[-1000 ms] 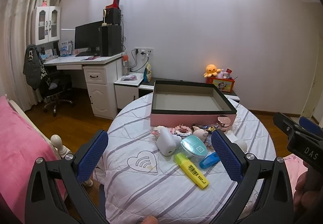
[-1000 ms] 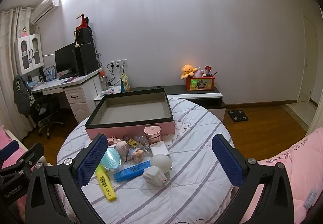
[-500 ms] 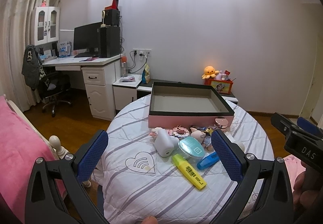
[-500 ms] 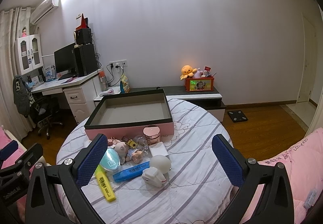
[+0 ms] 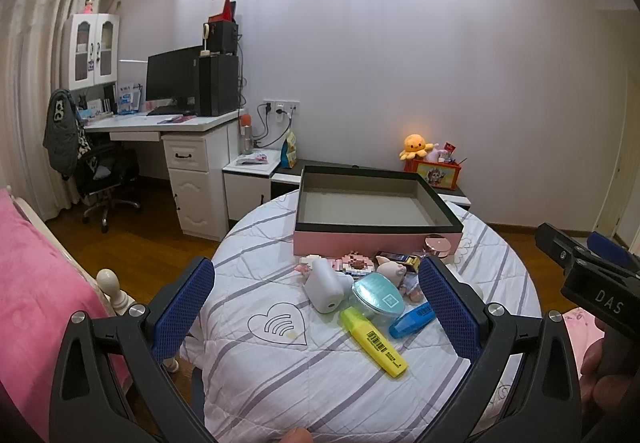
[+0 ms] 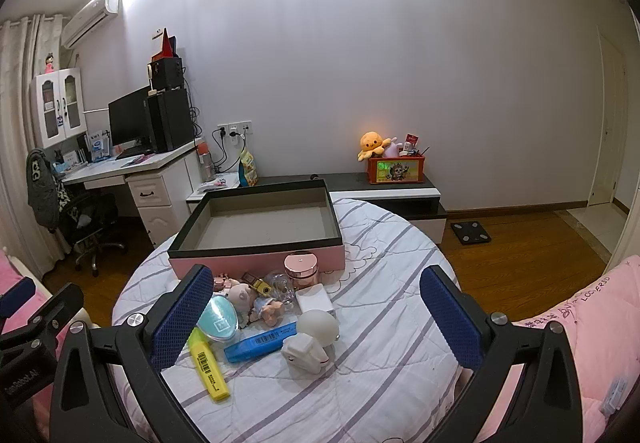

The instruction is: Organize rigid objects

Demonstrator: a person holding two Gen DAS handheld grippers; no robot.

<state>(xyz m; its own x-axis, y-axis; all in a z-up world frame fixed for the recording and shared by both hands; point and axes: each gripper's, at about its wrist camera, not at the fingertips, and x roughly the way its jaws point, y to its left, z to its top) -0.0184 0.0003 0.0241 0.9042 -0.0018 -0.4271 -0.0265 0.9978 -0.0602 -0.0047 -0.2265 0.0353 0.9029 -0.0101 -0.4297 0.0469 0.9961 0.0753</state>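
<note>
A pink box [image 5: 376,239] with a black rim stands empty at the back of the round table [image 5: 280,371]; it also shows in the right wrist view [image 6: 256,257]. In front of it lies a pile: a yellow highlighter [image 5: 374,341] [image 6: 208,369], a blue marker [image 5: 412,319] [image 6: 260,341], a teal round tin [image 5: 378,295] [image 6: 218,319], a white device [image 5: 324,285] [image 6: 310,341], a pig figure [image 6: 242,295] and a rose-gold jar [image 6: 301,269]. My left gripper [image 5: 316,303] is open above the table's near edge. My right gripper [image 6: 316,317] is open, to the right of it.
A white desk [image 5: 168,127] with a monitor and an office chair [image 5: 100,179] stand at the left. A low cabinet [image 6: 384,191] with an orange toy box stands behind the table. Pink bedding lies at the left [image 5: 28,275] and the right [image 6: 580,315].
Both grippers have drawn back and up a little, so the table and its objects sit slightly lower and farther away. Both stay open and empty.
</note>
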